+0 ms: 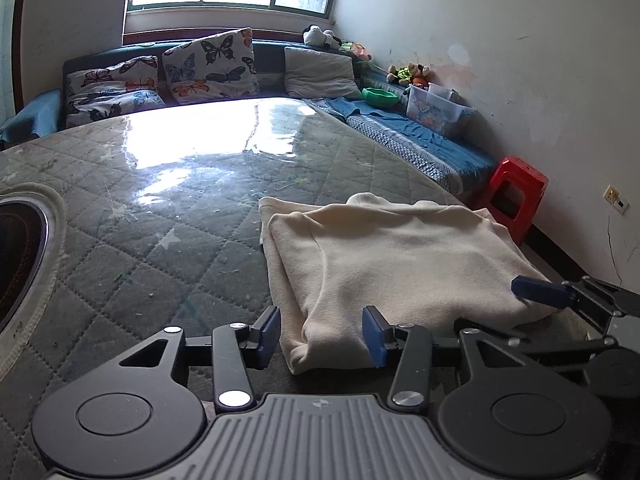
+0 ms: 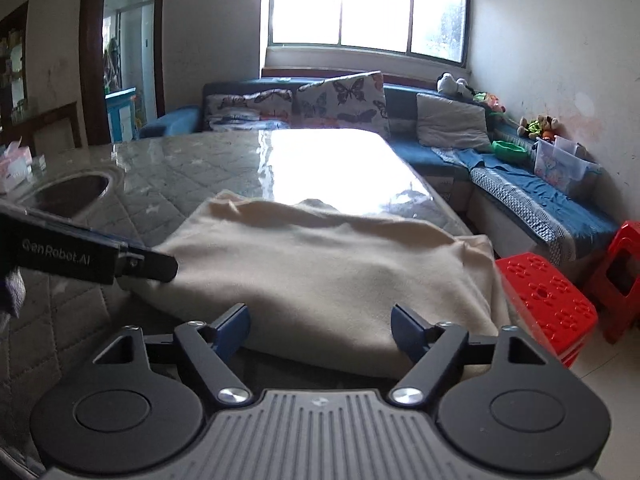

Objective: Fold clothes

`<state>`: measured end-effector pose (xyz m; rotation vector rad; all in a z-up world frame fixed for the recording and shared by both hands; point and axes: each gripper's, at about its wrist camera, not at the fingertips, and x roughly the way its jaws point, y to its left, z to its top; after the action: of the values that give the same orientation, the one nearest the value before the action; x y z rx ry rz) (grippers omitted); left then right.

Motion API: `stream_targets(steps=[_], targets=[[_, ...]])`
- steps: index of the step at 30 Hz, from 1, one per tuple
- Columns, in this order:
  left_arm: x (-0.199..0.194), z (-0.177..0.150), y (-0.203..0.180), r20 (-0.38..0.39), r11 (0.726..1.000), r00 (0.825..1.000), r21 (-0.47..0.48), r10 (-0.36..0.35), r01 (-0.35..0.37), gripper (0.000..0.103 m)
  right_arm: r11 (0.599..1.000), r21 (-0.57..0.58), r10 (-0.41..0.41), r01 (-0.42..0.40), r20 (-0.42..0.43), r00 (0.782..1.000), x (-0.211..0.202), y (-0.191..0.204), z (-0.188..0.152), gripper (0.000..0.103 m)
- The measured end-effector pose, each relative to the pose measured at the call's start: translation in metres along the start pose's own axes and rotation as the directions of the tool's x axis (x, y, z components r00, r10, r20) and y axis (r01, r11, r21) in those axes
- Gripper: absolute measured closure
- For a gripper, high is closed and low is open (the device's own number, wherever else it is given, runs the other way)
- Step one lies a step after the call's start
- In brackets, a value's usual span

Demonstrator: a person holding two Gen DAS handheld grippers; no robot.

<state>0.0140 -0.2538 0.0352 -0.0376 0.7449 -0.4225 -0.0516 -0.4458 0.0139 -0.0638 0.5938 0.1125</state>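
Note:
A cream garment (image 1: 392, 256) lies folded into a thick rectangle on the quilted grey table (image 1: 140, 248), near its right edge. My left gripper (image 1: 322, 334) is open, its blue pads either side of the garment's near left corner. My right gripper (image 2: 320, 330) is open at the garment's (image 2: 320, 264) near edge, with cloth between the pads. In the left wrist view one right finger (image 1: 544, 290) rests against the garment's right side. In the right wrist view the left gripper's body (image 2: 92, 256) touches the garment's left side.
A round hotplate recess (image 1: 20, 256) sits in the table at the left. A blue sofa with butterfly cushions (image 1: 208, 66) wraps the far and right sides. Red plastic stools (image 2: 548, 300) stand right of the table. A clear storage box (image 1: 436, 110) and a green bowl (image 1: 380, 96) rest on the sofa.

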Motion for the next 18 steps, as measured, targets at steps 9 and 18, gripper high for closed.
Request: stream_targets(steps=[9,18], targets=[[-0.006,-0.002,0.004,0.003,1.0,1.0,-0.007,0.01,-0.01,0.051,0.999,-0.028,-0.019,0.018,-0.026,0.999,0.016,0.01,0.006,0.007],[-0.017,-0.006,0.007,0.02,1.0,1.0,-0.005,0.019,-0.019,0.035,0.999,-0.026,-0.024,0.024,-0.012,1.0,0.007,0.012,0.002,0.0]])
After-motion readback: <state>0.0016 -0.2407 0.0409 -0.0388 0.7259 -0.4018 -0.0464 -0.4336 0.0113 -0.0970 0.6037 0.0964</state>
